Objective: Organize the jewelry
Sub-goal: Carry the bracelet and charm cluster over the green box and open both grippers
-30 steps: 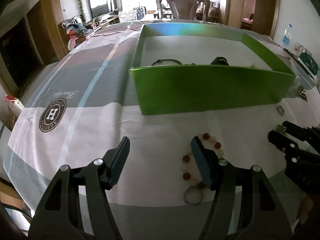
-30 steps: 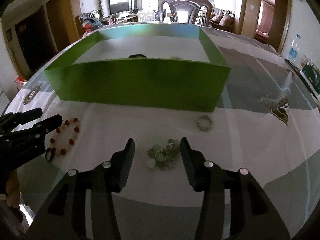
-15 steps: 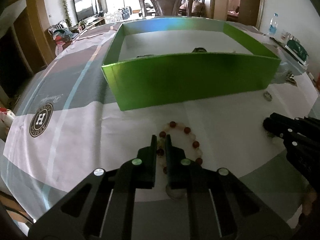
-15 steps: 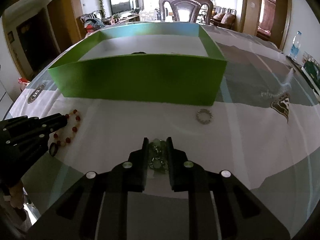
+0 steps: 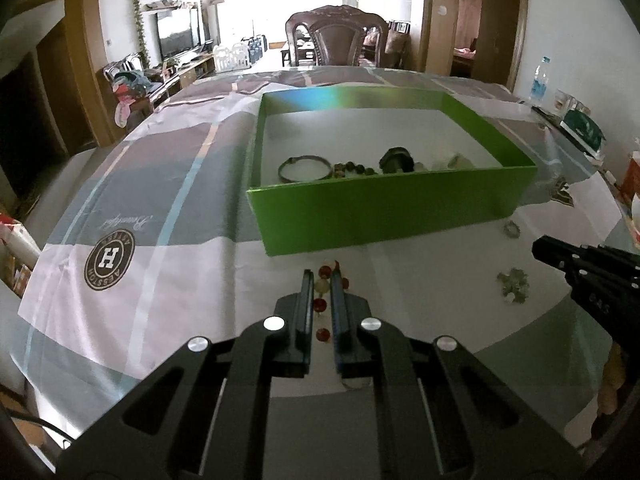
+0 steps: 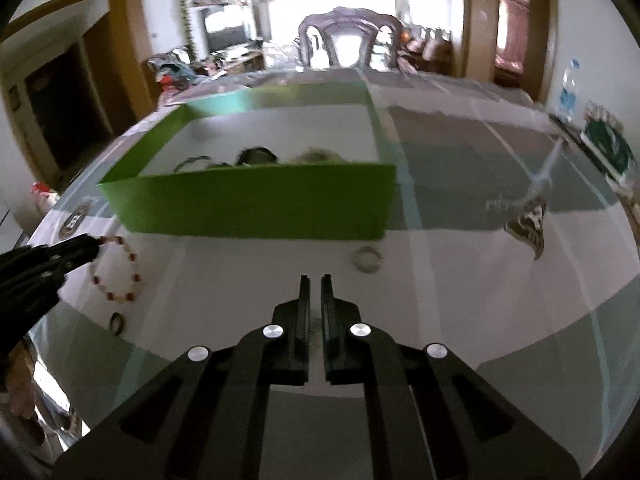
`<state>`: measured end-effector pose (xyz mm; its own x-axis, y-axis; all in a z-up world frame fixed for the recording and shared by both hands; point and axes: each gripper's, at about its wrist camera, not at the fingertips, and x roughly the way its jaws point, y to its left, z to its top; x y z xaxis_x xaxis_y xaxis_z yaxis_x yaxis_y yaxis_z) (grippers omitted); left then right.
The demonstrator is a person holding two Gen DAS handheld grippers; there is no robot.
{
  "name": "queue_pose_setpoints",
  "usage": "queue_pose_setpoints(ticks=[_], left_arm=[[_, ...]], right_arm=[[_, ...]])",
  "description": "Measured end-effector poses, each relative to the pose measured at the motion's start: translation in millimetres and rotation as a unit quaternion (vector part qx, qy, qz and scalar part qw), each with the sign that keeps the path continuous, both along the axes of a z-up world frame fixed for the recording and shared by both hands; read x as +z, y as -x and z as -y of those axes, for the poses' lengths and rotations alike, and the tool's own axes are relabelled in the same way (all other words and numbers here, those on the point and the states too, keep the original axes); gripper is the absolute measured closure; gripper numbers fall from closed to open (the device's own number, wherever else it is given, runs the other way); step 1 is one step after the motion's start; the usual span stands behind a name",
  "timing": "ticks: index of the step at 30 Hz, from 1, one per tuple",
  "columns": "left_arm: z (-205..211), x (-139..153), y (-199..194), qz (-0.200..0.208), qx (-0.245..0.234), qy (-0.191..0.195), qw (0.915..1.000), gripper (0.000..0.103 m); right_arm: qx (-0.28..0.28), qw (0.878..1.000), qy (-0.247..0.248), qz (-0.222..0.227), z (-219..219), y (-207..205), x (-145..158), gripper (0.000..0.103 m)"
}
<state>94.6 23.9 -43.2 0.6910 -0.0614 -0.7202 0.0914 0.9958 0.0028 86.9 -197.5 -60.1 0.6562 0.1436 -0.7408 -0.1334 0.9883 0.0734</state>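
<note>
— How did your left gripper (image 5: 320, 280) stand?
— Just before the green box's (image 5: 384, 216) front wall, angled down, my jaws pinched on the red bead bracelet (image 5: 319, 304).
— And your right gripper (image 6: 315, 280)?
— Before the same wall, nearer its right end, angled down, jaws nearly together. What lay between them was too blurred to tell.

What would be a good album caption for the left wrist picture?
Left gripper shut on a red-and-white bead bracelet, just before the green box already holding jewelry.
</note>
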Motion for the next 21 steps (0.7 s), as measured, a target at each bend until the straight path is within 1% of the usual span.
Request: queue_pose_setpoints(ticks=[1, 2, 3, 4, 6, 7, 8, 9, 10, 11, 12, 14, 17, 21], left_arm=[[-1.0, -1.2, -0.4, -0.002, 0.001, 0.001, 1.0000, 0.095], [-2.3, -1.8, -1.1, -0.004, 0.003, 0.001, 1.0000, 0.095], [-3.2, -3.1, -2.4, -0.007, 0.004, 0.001, 1.0000, 0.095], [-3.9, -4.0, -2.7, -0.008, 0.005, 0.001, 1.0000, 0.095], [-4.4, -6.6, -3.8, -0.012, 0.006, 0.001, 0.9999, 0.095], [-4.2, -7.5, -3.9, -0.013, 0.006, 0.001, 0.9999, 0.095], [-4.1, -8.5, -4.3, -0.014, 0.006, 0.001, 0.9999, 0.095], [-3.9, -9.3, -4.4, -0.014, 0.006, 0.001, 0.9999, 0.095], [-4.0, -9.2, -4.3, -0.015, 0.006, 0.002, 0.9999, 0.095], [-4.0, -9.0, -4.2, -0.014, 0.006, 0.002, 0.9999, 0.095], [-4.0, -8.5, -4.1, -0.013, 0.005, 0.002, 0.9999, 0.095], [-3.7, -5.9, -3.6, -0.010, 0.003, 0.005, 0.9999, 0.095], [-3.0, 5.9, -3.4, -0.001, -0.007, 0.013, 0.9999, 0.095], [-2.3, 34.5, -6.2, 0.029, -0.010, 0.010, 0.9995, 0.095]], right_arm=[[-0.004, 1.000, -0.008, -0.010, 2.2, -3.9, -3.7, 0.087], [-0.004, 1.000, -0.013, -0.013, 2.9, -5.3, -6.2, 0.071], [-0.002, 1.000, -0.015, -0.014, 3.1, -5.7, -8.2, 0.057], [0.001, 1.000, -0.011, -0.013, 0.0, -6.1, -9.9, 0.055], [0.015, 1.000, 0.012, -0.015, -11.1, -4.3, -15.0, 0.055], [0.023, 0.999, 0.021, -0.018, -15.8, -4.7, -17.6, 0.055], [0.030, 0.999, 0.029, -0.020, -21.0, -4.4, -20.4, 0.068], [0.037, 0.999, 0.031, -0.024, -24.4, -4.5, -22.7, 0.084], [0.040, 0.998, 0.034, -0.023, -27.0, -3.7, -23.3, 0.086], [0.044, 0.998, 0.034, -0.024, -28.8, -3.1, -23.3, 0.092], [0.048, 0.998, 0.029, -0.022, -29.7, -2.2, -21.7, 0.094], [0.048, 0.998, 0.025, -0.014, -29.1, -0.5, -15.8, 0.095], [0.050, 0.999, 0.021, 0.005, -27.9, 2.1, -0.9, 0.095], [0.054, 0.997, 0.013, 0.048, -27.8, 1.7, 35.8, 0.095]])
